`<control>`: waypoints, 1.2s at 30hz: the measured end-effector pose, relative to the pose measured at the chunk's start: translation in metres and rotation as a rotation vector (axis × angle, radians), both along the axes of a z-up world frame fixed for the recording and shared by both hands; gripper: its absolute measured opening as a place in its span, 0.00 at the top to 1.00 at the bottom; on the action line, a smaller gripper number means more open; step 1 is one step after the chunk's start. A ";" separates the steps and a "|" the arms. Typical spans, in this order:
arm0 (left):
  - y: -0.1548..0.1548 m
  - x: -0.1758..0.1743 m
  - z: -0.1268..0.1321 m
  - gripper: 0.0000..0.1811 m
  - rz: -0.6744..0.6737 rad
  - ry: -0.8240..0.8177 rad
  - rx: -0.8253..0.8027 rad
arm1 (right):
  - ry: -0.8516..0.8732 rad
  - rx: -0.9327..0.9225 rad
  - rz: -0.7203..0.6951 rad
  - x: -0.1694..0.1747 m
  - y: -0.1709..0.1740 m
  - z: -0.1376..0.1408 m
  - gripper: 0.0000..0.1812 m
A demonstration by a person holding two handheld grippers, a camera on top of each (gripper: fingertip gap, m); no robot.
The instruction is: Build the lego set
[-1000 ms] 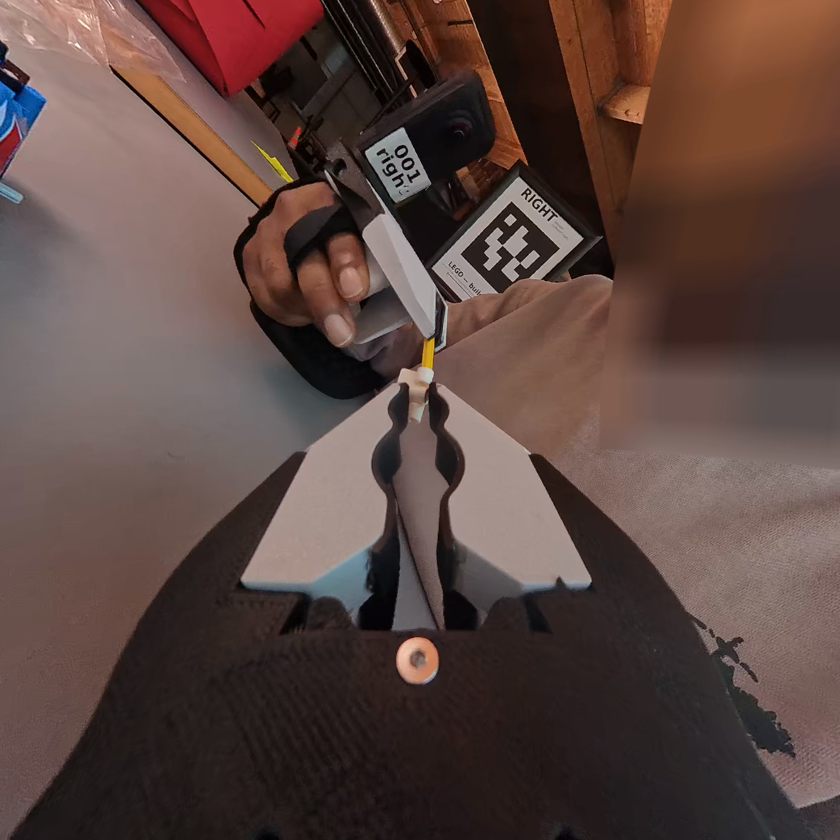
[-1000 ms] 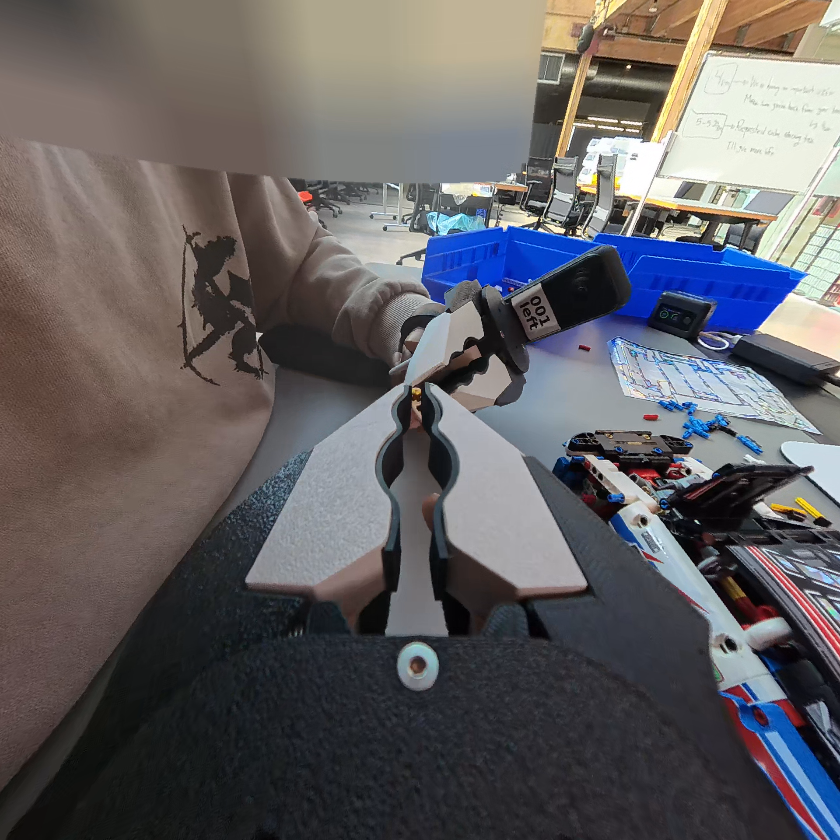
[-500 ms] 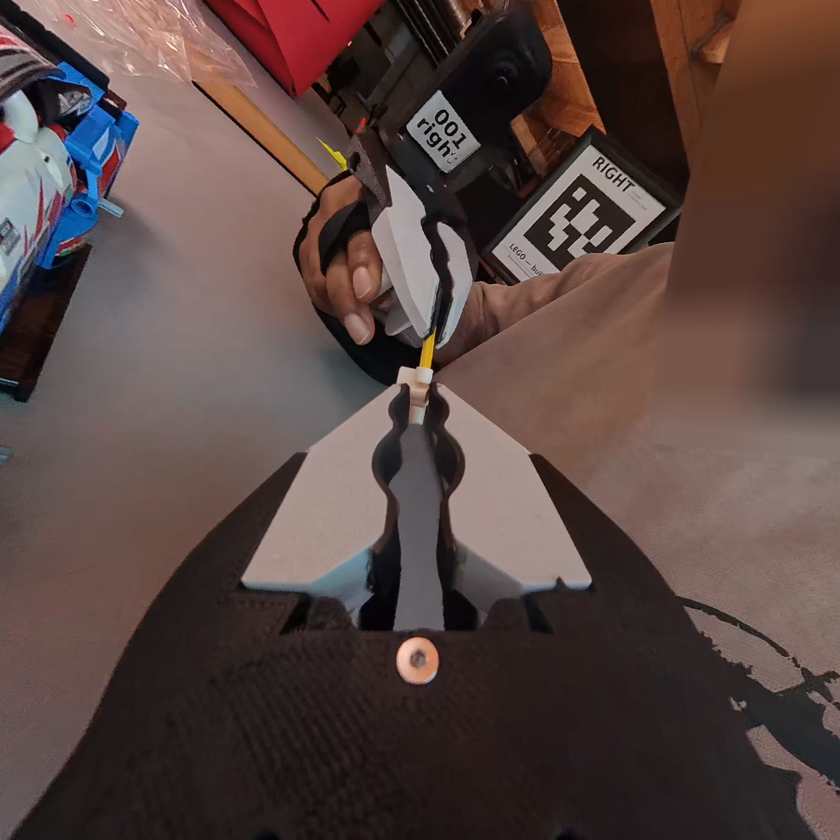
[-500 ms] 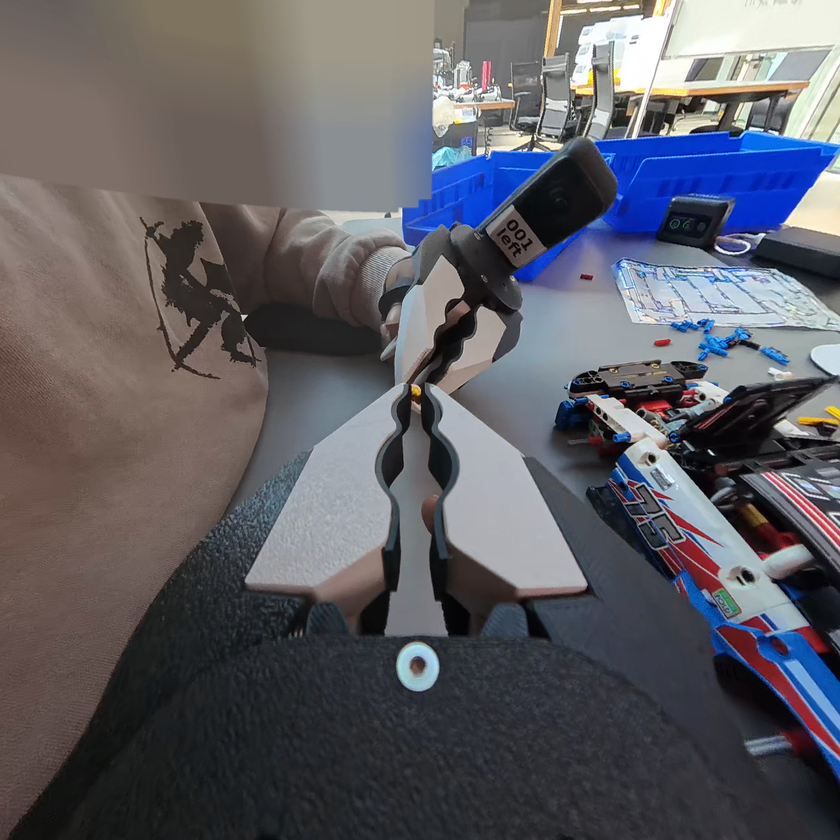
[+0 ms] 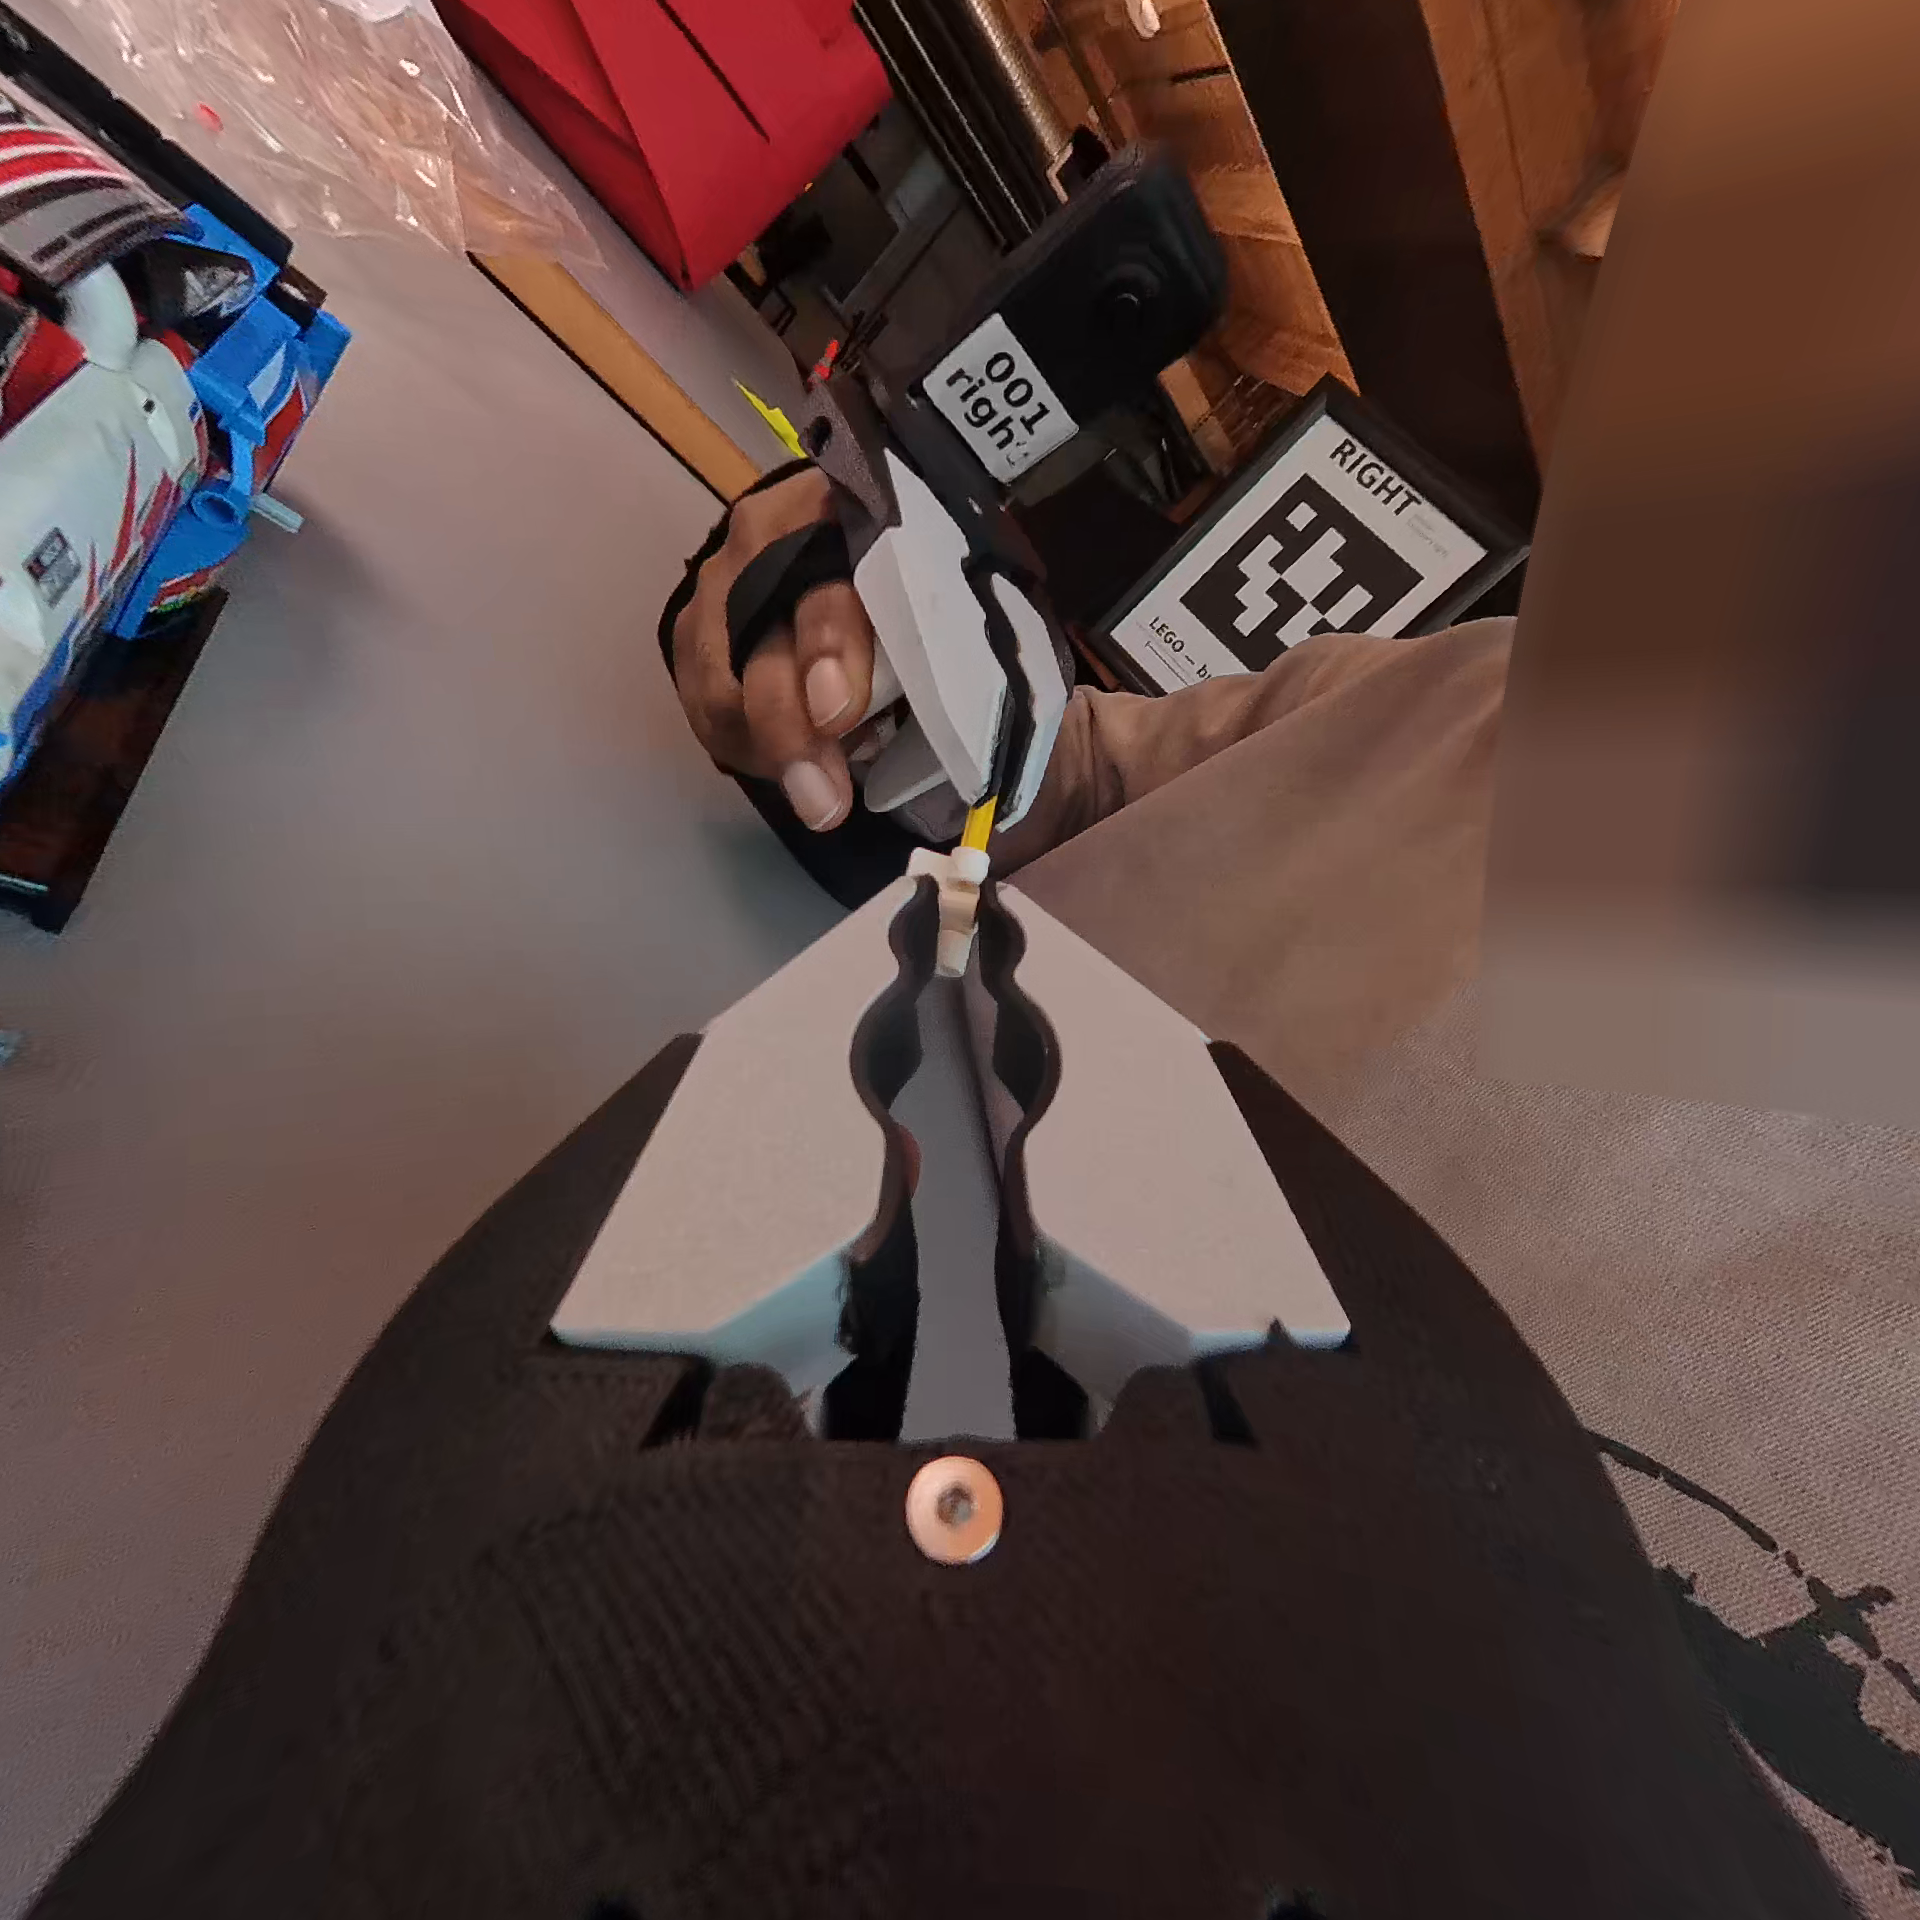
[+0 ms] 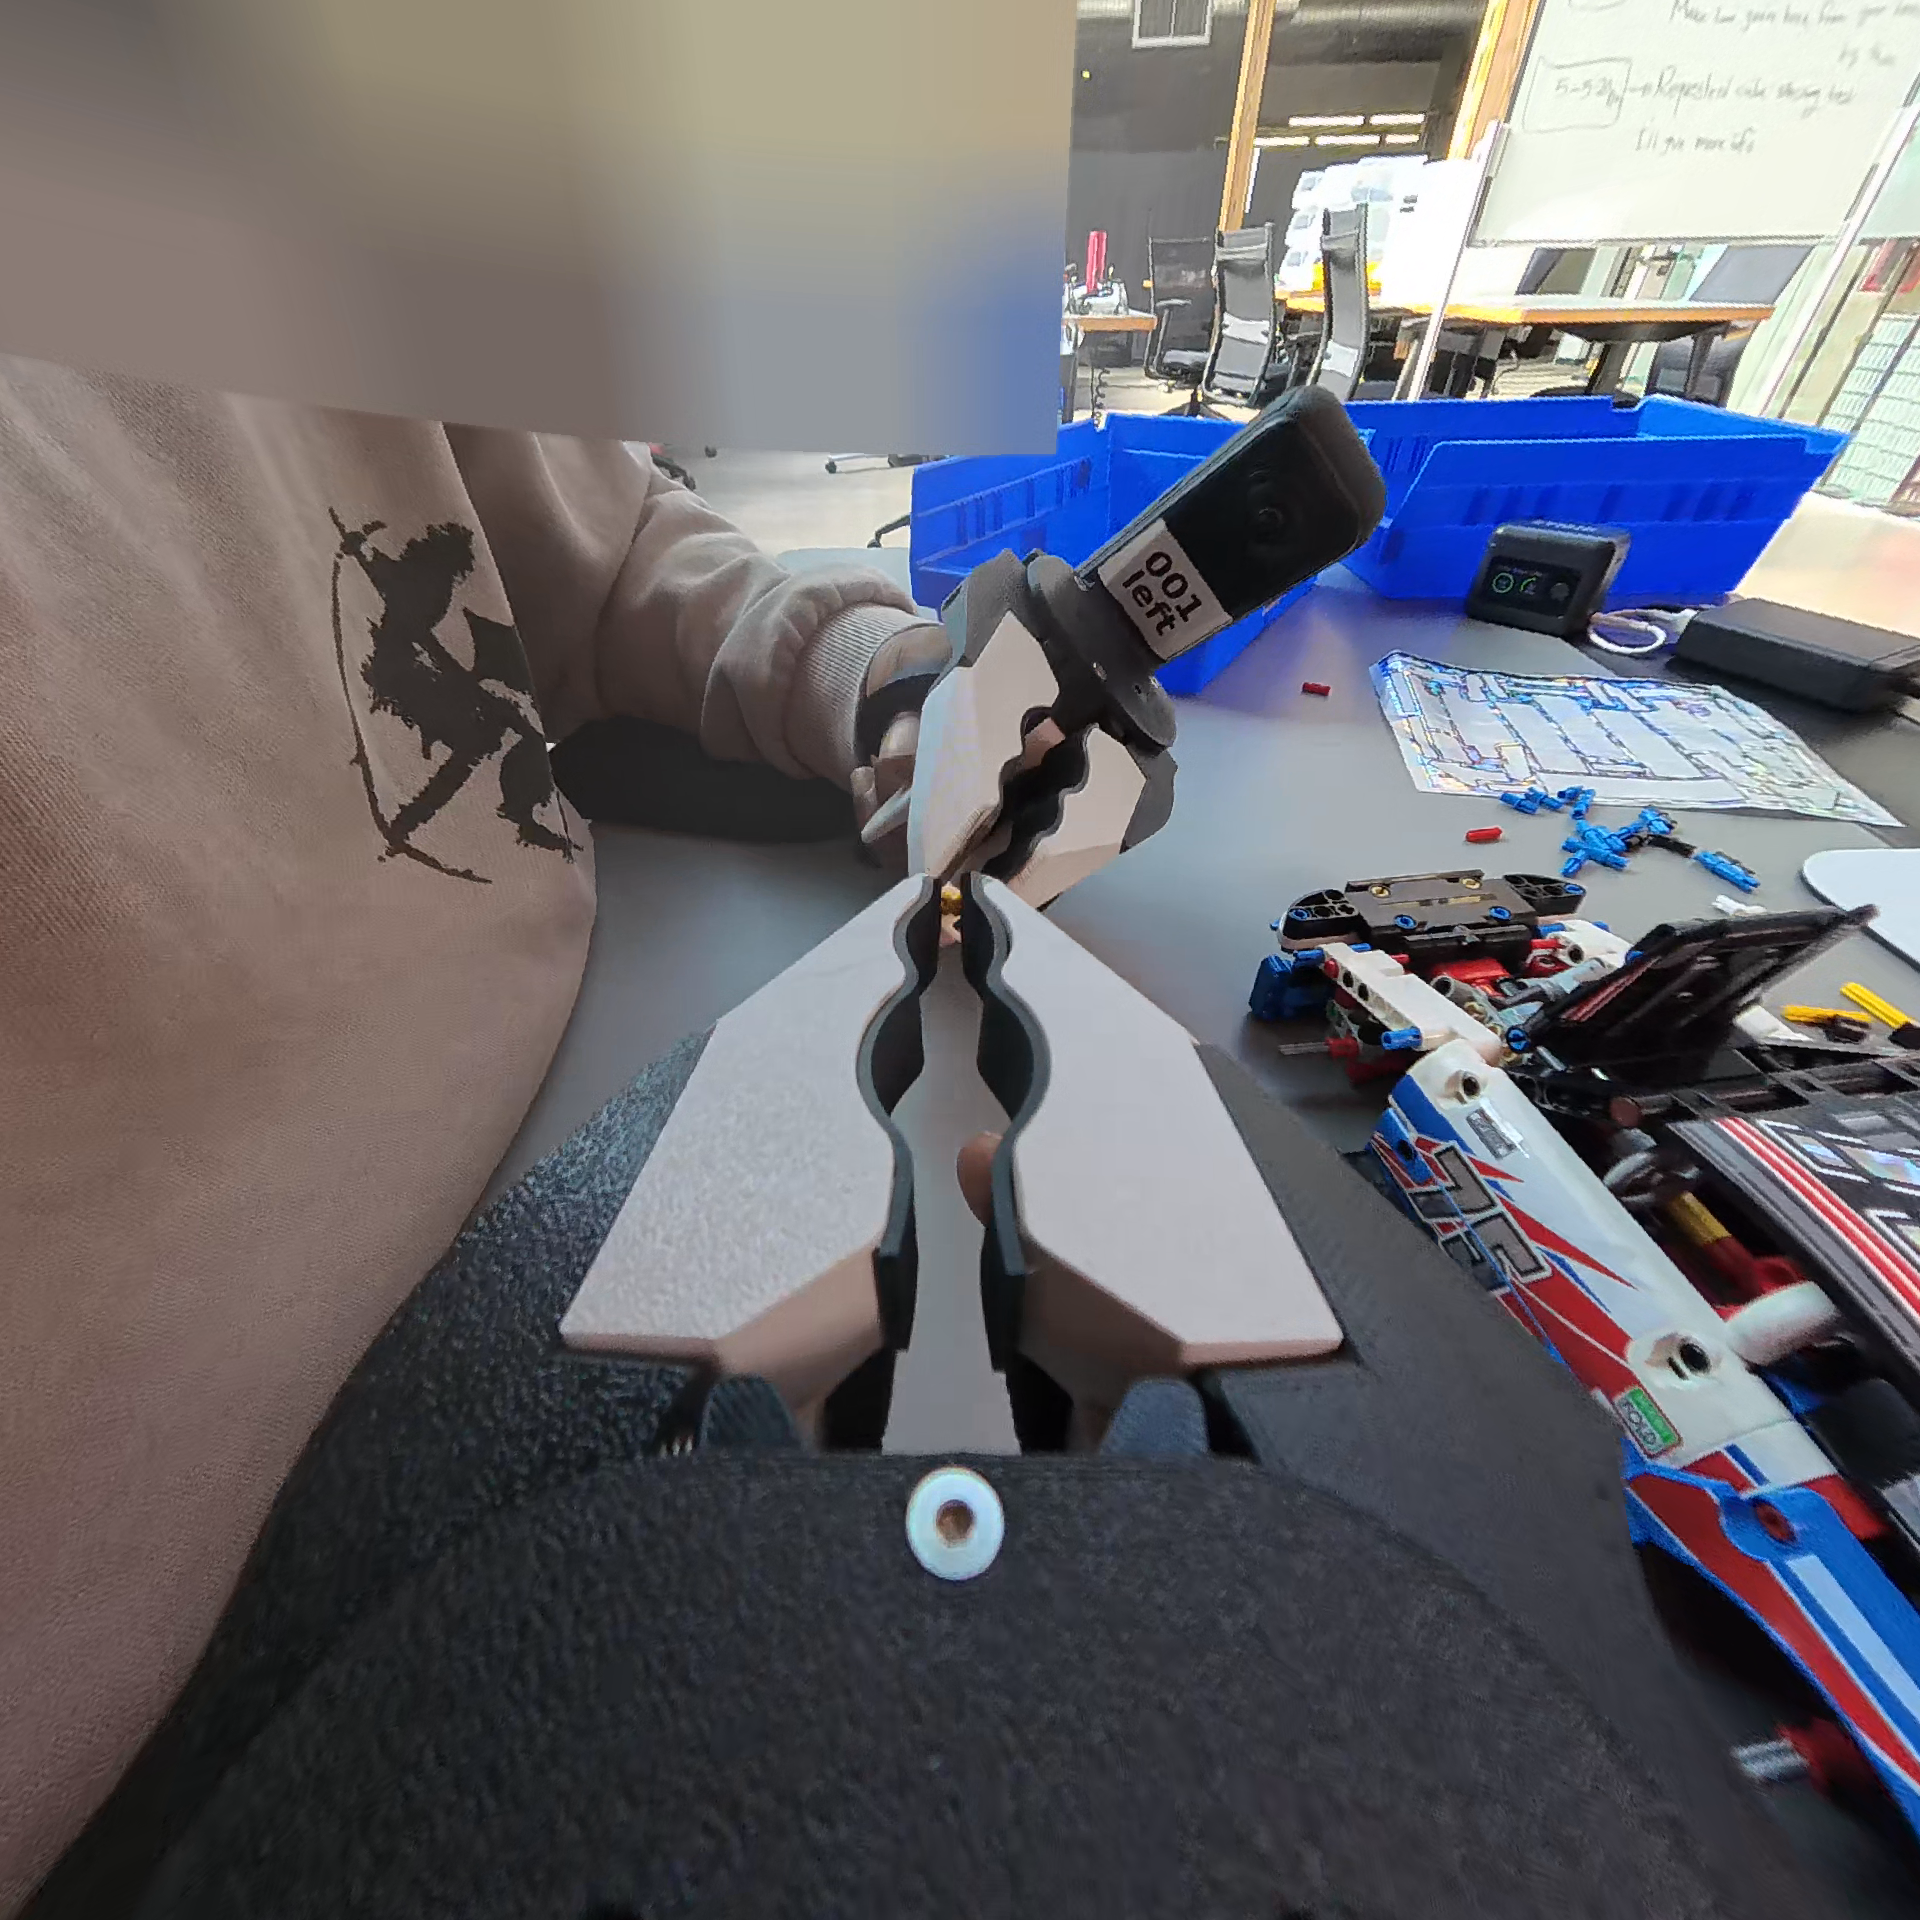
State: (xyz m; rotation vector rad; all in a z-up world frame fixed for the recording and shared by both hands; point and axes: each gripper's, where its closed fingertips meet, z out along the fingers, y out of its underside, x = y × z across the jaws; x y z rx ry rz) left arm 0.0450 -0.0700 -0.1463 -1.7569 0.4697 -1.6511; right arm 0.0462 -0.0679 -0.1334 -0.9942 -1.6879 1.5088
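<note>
My left gripper (image 5: 954, 902) is shut on a small white connector piece (image 5: 954, 906) at its tips. A thin yellow axle (image 5: 977, 829) sticks out of the connector into the tips of my right gripper (image 5: 997, 805), which is shut on it. In the right wrist view my right gripper (image 6: 948, 902) pinches the yellow axle (image 6: 948, 896), only its end showing, tip to tip with the left gripper (image 6: 982, 868). Both are held above the grey table in front of the person's beige sweatshirt. The part-built red, white and blue lego car (image 6: 1621, 1226) lies to the right.
Blue bins (image 6: 1507, 488), an instruction sheet (image 6: 1600, 743), loose blue pins (image 6: 1621, 842) and a black device (image 6: 1548, 587) sit beyond the car. In the left wrist view the car (image 5: 114, 457) is at the left, with clear plastic bags (image 5: 364, 125) and a framed marker card (image 5: 1320, 561) behind. Only a small space, under 4 cm, lies between the two pairs of fingers.
Both grippers stay joined at the axle and connector. The pair has tilted and shifted slightly, so the car shows more in both views. The grips have not changed.
</note>
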 end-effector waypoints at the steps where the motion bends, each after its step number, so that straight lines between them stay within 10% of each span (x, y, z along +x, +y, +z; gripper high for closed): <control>1: 0.000 0.000 0.001 0.97 0.003 -0.004 0.001 | 0.008 0.000 -0.005 -0.001 0.000 0.001 0.98; 21: 0.014 -0.008 0.002 0.97 0.052 -0.055 -0.074 | 0.047 0.050 -0.107 -0.009 0.012 0.001 0.98; 26: 0.013 -0.006 -0.006 0.97 0.034 -0.073 -0.172 | 0.082 0.292 -0.162 -0.009 0.012 -0.003 0.82; 31: 0.012 -0.002 -0.011 0.97 0.036 -0.059 -0.222 | 0.017 0.429 -0.145 -0.010 0.003 -0.021 0.96; 36: 0.014 -0.008 0.001 0.97 0.058 -0.148 -0.220 | -0.058 0.149 -0.147 -0.014 0.006 -0.012 0.97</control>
